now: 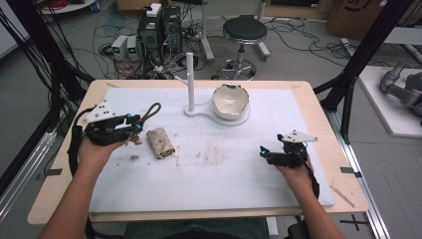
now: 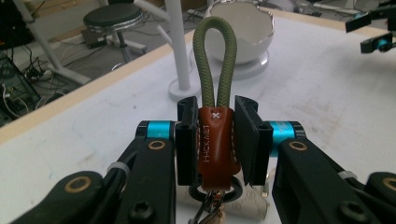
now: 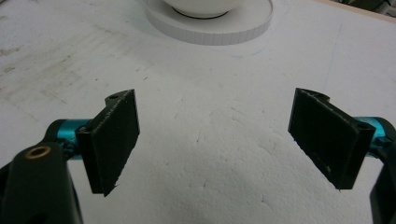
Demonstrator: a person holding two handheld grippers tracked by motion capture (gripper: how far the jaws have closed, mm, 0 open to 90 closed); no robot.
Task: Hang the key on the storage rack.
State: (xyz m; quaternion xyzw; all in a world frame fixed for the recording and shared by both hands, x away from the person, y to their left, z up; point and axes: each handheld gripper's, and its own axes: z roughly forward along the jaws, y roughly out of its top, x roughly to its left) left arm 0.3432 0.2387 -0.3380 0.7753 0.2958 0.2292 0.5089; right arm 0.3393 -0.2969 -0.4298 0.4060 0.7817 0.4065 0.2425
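In the high view, the left tongs [image 1: 133,125] are seen over the left part of the white tabletop [image 1: 229,164], closed on a keychain [image 1: 144,119] whose green cord loop [image 1: 153,111] sticks out past the jaw tips toward the middle of the tabletop and slightly away from the person. Just beside the tongs, on the side nearer the centre, a small beige pouch [image 1: 160,142] lies flat, its long axis running diagonally from near the tongs toward the person's side. Farther back a white peg stand [image 1: 190,82] rises upright from a flat base, with a white bowl [image 1: 230,101] on the same base to its right. The loop's long axis is judged to point roughly toward that stand, which lies ahead of and to the right of the left tongs, and the left hand is clearly the nearer one to it. In the left gripper view, the brown leather tab [image 2: 215,140] of the keychain is clamped upright between the two black jaws, the cord loop [image 2: 215,56] standing straight up out of it along the line of the jaws, with a metal ring below; the peg stand [image 2: 177,46] appears beyond and a little to the left of the loop, well apart from it. In the right gripper view, the right tongs [image 3: 215,140] are held wide apart with nothing between the jaws, over bare tabletop [image 3: 215,186], the rim of the stand base [image 3: 210,30] showing ahead.
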